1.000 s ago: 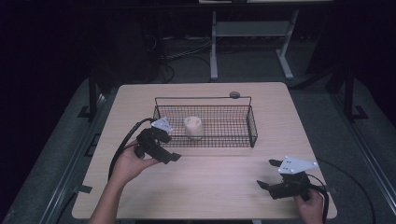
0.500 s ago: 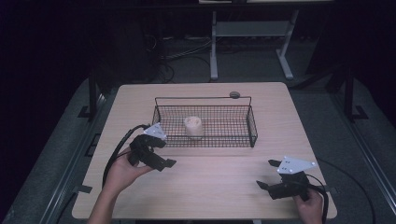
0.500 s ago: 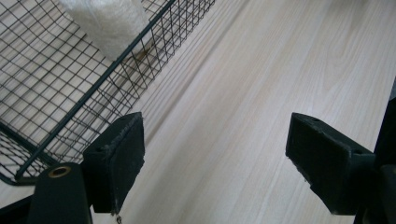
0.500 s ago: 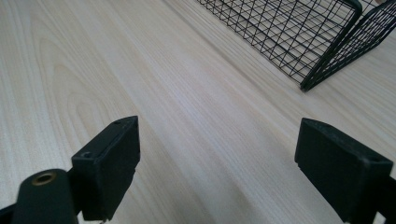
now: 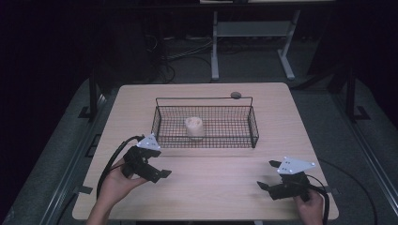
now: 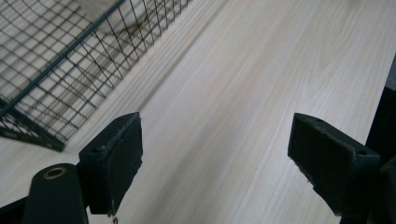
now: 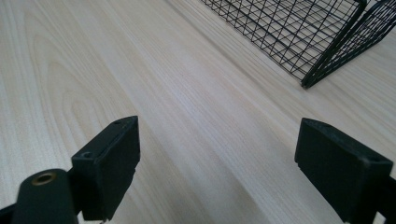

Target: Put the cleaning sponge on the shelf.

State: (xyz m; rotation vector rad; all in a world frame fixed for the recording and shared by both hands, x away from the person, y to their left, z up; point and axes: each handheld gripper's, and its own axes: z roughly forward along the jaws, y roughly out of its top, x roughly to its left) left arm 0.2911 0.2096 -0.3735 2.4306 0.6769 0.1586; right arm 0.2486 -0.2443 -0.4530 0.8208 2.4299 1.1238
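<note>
Left gripper (image 5: 157,172) has backed out of the basket, jaws apart and empty

It's pulled away from the wire basket (image 5: 160,123) toward the near edge of the table (image 5: 216,187) over the last second. The pale cup-like thing (image 5: 194,127) sits inside the basket, so I'd guess the drop-off's done. Right gripper (image 5: 269,175) is parked near-right, jaws apart too.

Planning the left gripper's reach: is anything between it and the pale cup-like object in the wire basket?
Yes. The wire basket's near wall stands between the left gripper and the pale cup-like object. The gripper is open over bare table; going over the rim looks the likely way in.
</note>
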